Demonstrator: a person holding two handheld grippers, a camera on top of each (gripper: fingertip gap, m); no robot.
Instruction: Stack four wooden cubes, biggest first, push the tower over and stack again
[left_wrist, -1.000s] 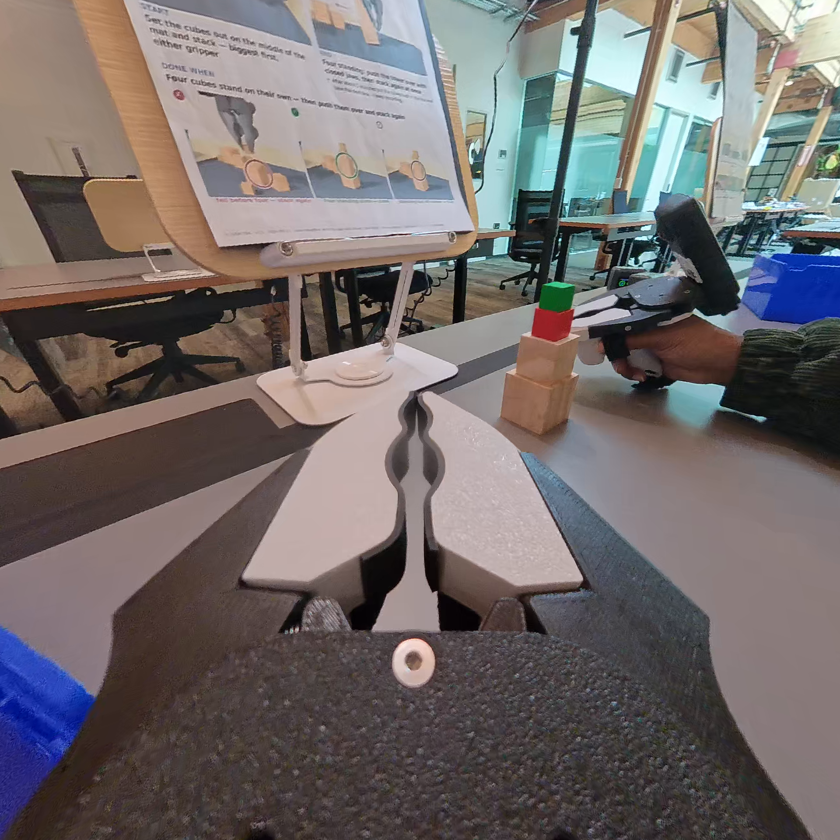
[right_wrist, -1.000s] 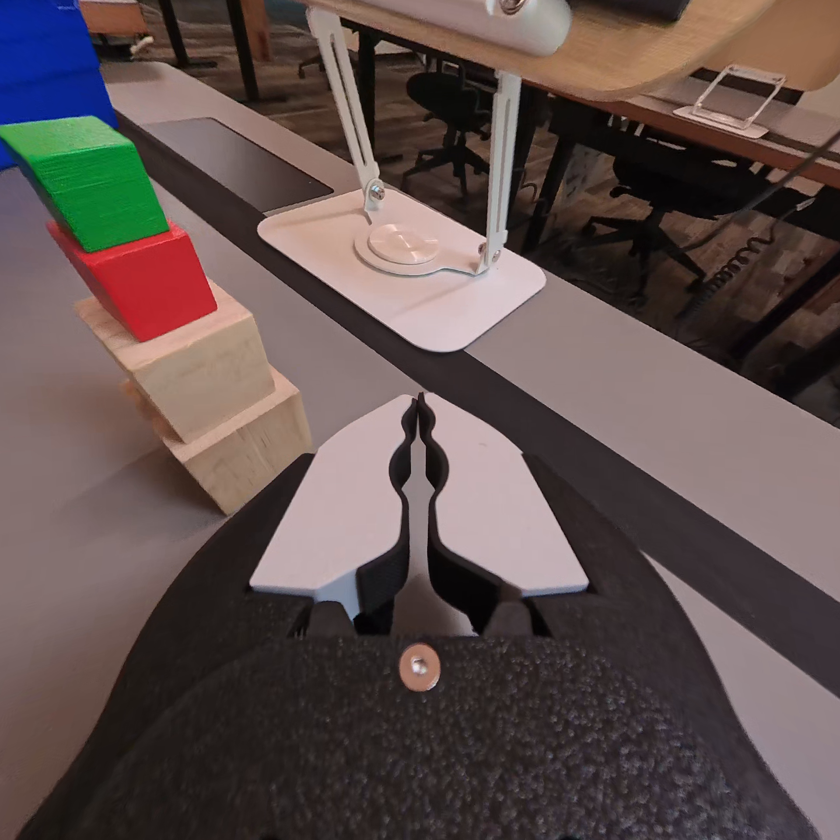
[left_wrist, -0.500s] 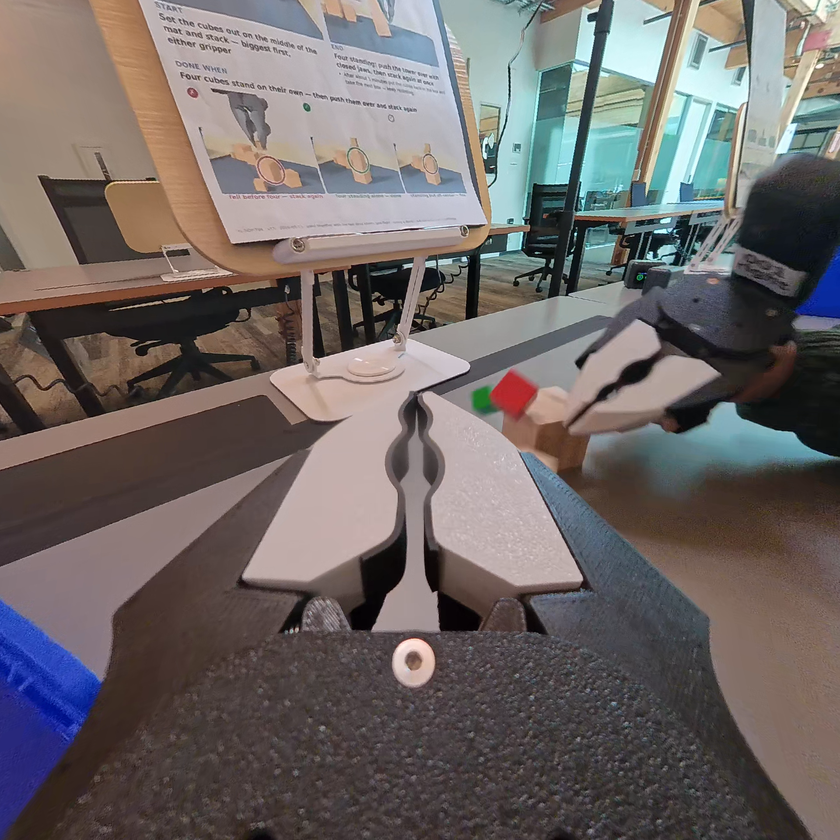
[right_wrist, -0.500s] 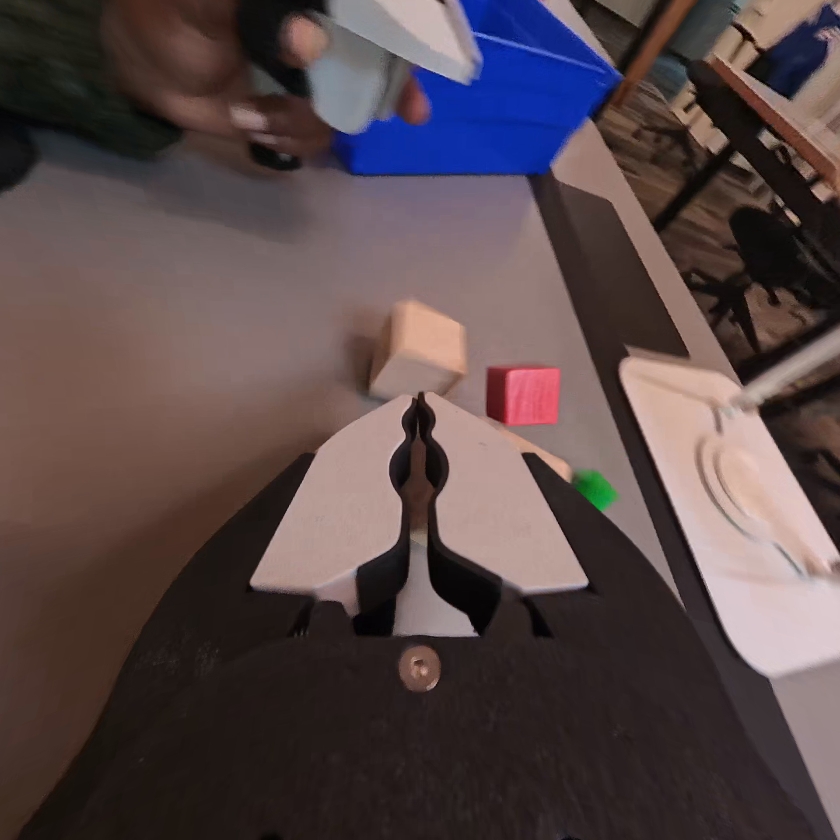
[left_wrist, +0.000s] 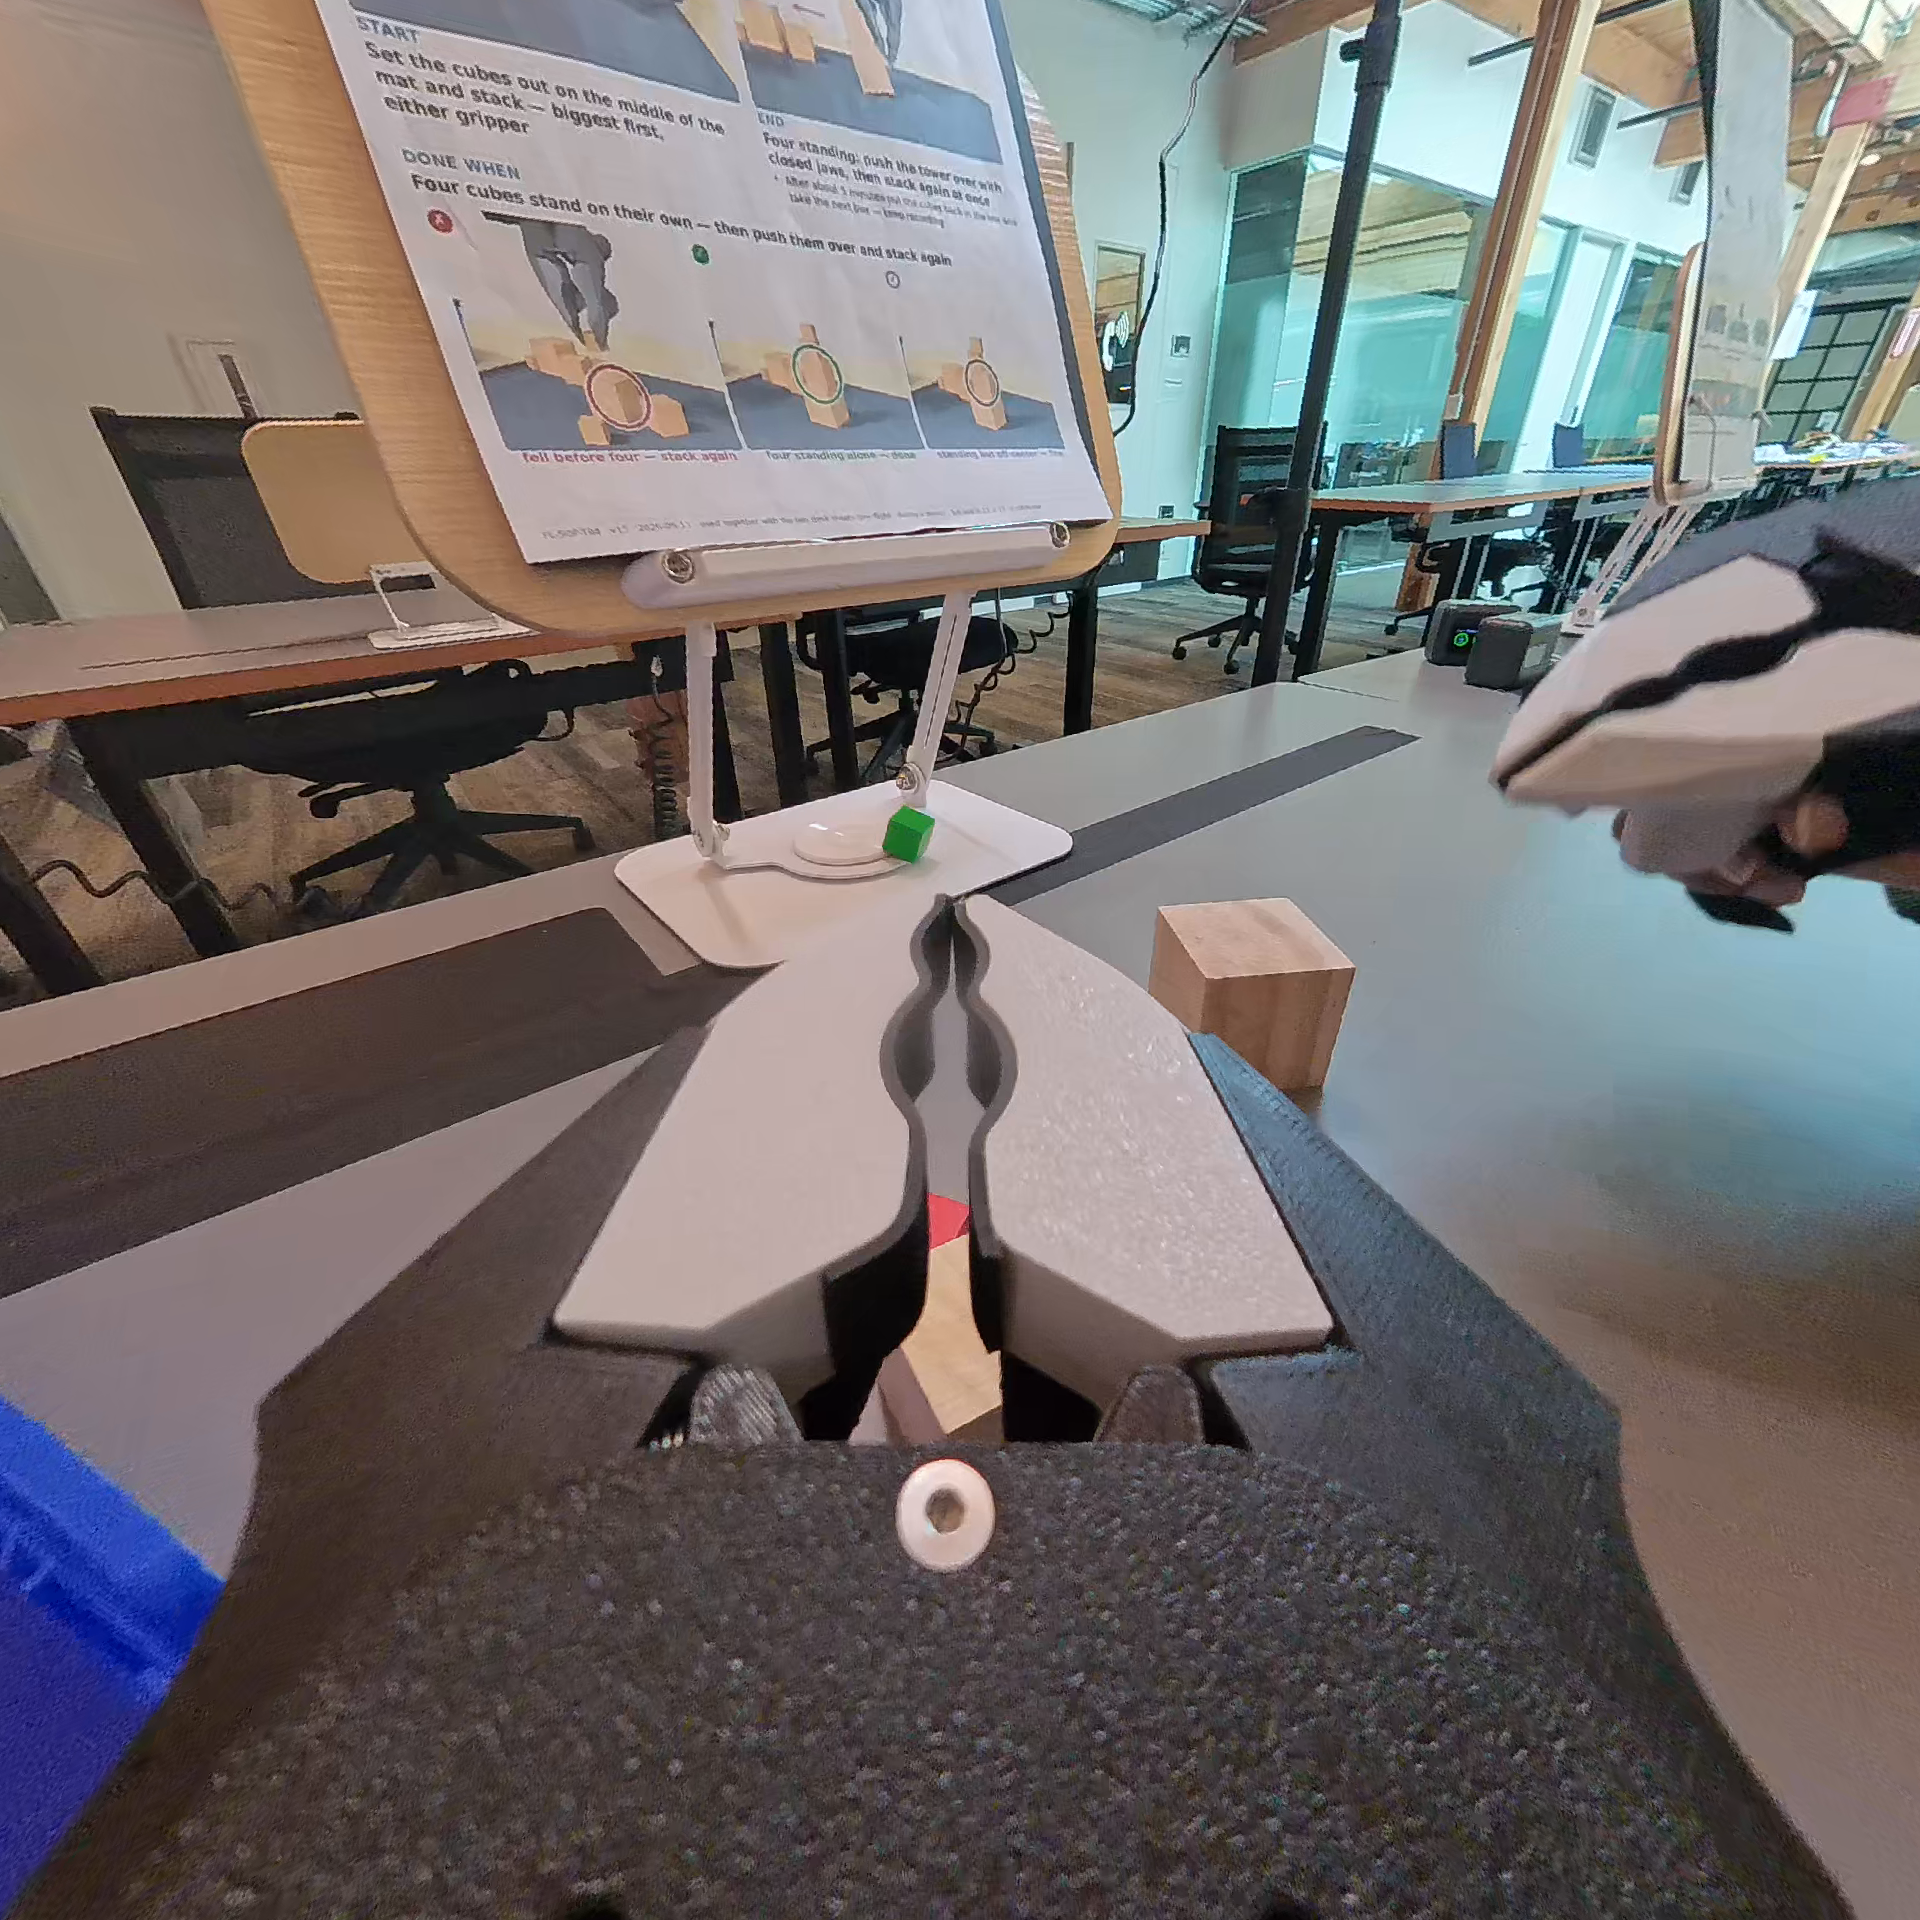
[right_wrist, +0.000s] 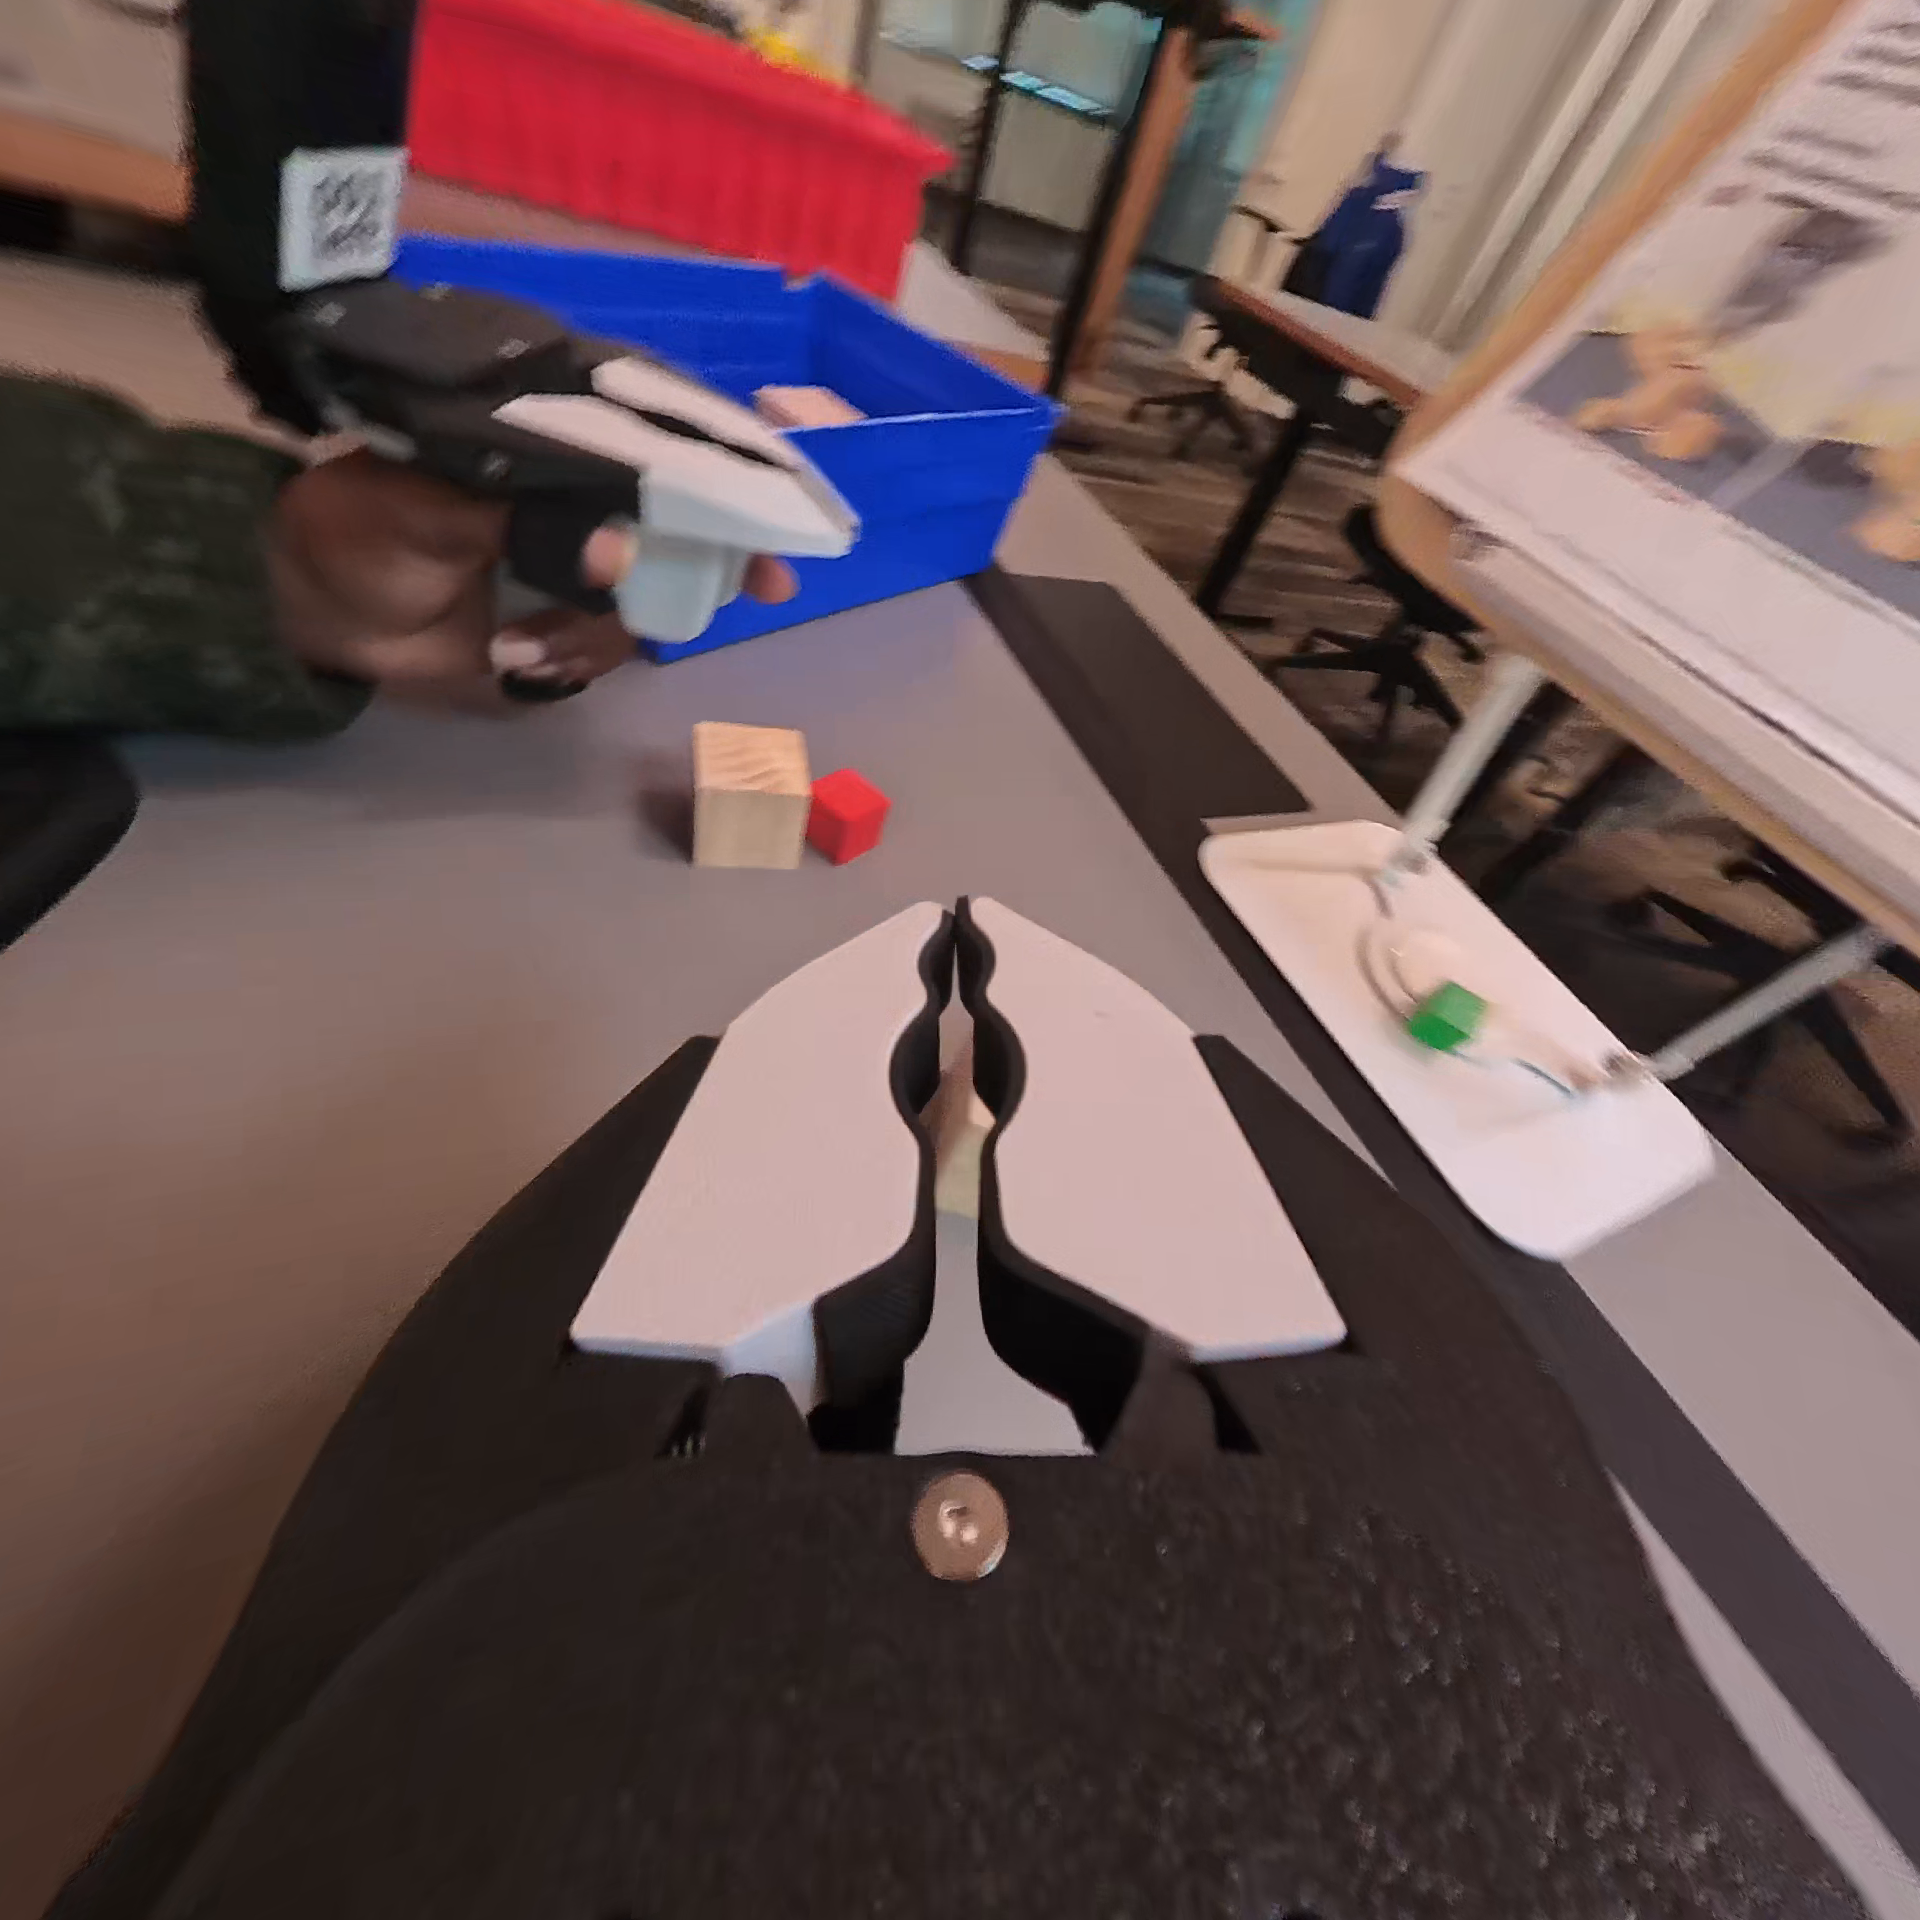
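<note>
While both grippers hang over the grey table (right_wrist: 312, 1039), neither has hold of anything. Largest on the table is the blue bin (right_wrist: 914, 468) at its far end, with a pale block (right_wrist: 805, 403) inside. Next comes the white stand base (left_wrist: 831, 894) under the board with the printed sheet (left_wrist: 707, 260).

The left gripper (left_wrist: 951, 909) has its jaws closed together on nothing; beneath it, through the slit between the fingers, a wooden cube and a bit of red show. The right gripper (right_wrist: 958, 906) is likewise closed and bare, and something pale, probably a wooden cube, shows blurred under its fingers.

A big wooden cube (left_wrist: 1252, 987) sits just right of the left gripper's tip. Another wooden cube (right_wrist: 750, 795) touches the red cube (right_wrist: 850, 816). Smallest, the green cube (left_wrist: 908, 833) lies on the stand base beside its round hub.
</note>
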